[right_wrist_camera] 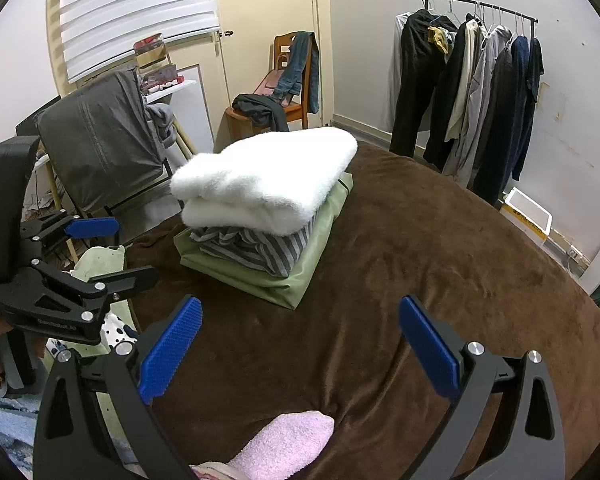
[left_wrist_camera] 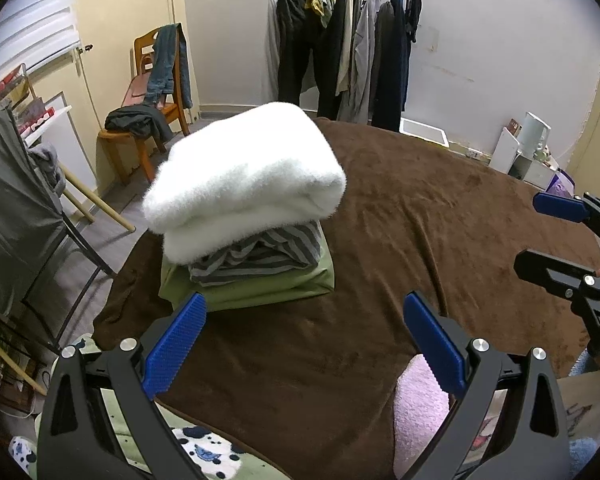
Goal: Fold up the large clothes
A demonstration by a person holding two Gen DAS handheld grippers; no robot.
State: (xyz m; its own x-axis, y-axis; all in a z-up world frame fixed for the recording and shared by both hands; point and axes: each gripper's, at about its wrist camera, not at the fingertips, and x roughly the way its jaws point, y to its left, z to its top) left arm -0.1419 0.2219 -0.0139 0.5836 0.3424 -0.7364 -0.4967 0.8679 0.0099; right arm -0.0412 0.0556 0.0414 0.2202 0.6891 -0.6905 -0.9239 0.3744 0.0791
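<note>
Both tongs (left_wrist_camera: pixel 304 344) (right_wrist_camera: pixel 298 350) gape over bare brown blanket (right_wrist_camera: pixel 420 248) beside the folded stack (right_wrist_camera: pixel 268 208).

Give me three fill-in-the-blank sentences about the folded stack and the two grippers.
1. The top of the stack is a fluffy ____ blanket.
2. The striped garment lies on a folded ____ piece.
3. Both the left gripper and the right gripper have jaws that stand ____.

Missing words: white; green; open

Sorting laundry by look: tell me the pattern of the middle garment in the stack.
Grey stripes, light and dark, on the middle garment; clearest in the right wrist view.
</note>
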